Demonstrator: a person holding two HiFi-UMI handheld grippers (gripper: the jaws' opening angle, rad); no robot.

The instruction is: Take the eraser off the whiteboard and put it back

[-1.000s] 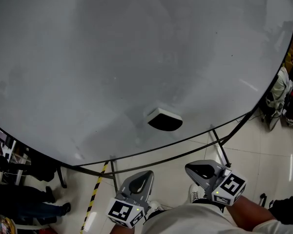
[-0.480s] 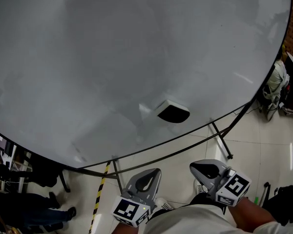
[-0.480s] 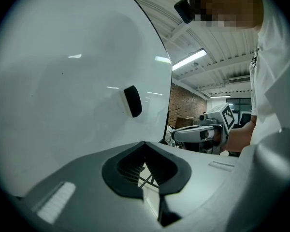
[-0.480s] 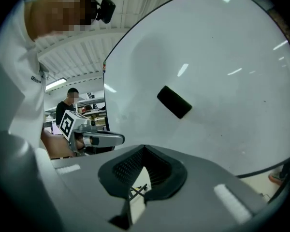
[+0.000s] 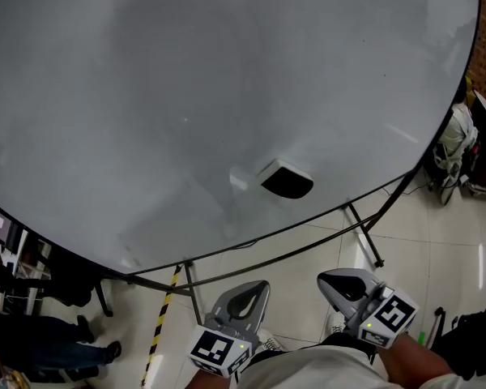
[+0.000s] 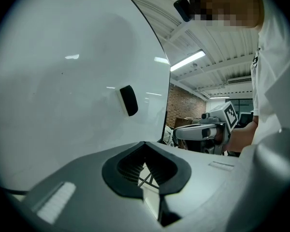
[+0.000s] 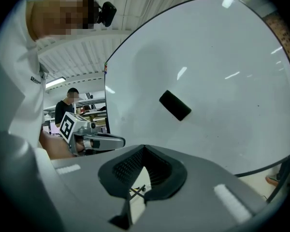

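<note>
Eraser (image 5: 285, 181) on whiteboard (image 5: 227, 79), near lower edge, untouched. Left gripper (image 5: 251, 294) and right gripper (image 5: 334, 284) below that edge — jaws together, empty, well apart from eraser.

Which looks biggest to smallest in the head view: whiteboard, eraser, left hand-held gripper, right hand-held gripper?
1. whiteboard, by far.
2. left hand-held gripper and right hand-held gripper, about alike; nearness to the camera enlarges them.
3. eraser.

Black eraser (image 5: 285, 179) with white back, stuck tilted, low on whiteboard (image 5: 227, 79)
</note>
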